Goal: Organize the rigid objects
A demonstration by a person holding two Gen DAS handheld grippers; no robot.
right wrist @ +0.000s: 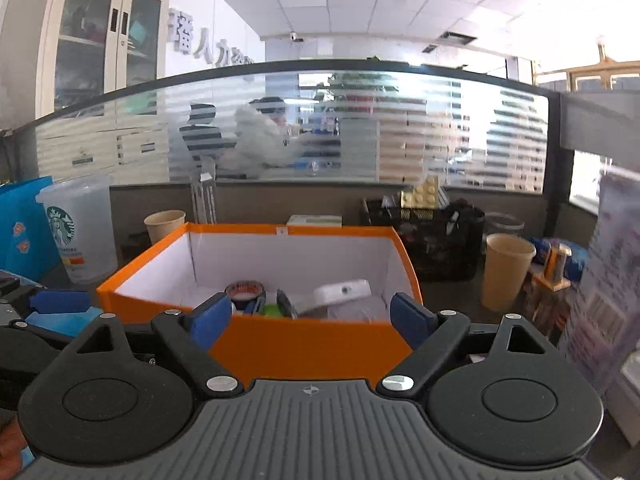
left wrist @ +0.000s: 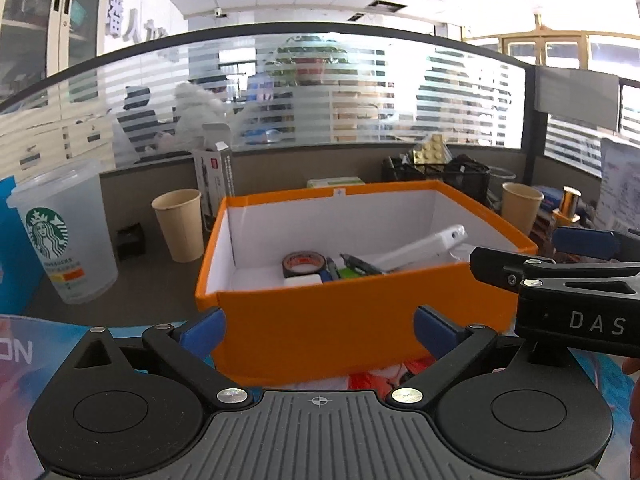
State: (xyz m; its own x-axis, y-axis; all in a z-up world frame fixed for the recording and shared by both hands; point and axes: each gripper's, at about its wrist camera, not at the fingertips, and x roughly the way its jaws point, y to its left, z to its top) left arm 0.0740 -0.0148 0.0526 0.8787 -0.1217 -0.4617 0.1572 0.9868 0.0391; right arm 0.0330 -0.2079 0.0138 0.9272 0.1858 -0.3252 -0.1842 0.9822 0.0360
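My left wrist cam looks fwd, low and close at the orange box [left wrist: 352, 312] — near wall fills mid-frame. Right wrist cam sits a bit higher, same box [right wrist: 304, 344] dead ahead, close too. Both share box and glass partition [left wrist: 320, 92] behind.

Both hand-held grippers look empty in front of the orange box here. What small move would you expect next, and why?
Probably a pull back from the orange cardboard box to look for another loose item. The left hand-held gripper and right hand-held gripper are open and hold nothing, while the roll of tape and white plastic device already lie inside the box.
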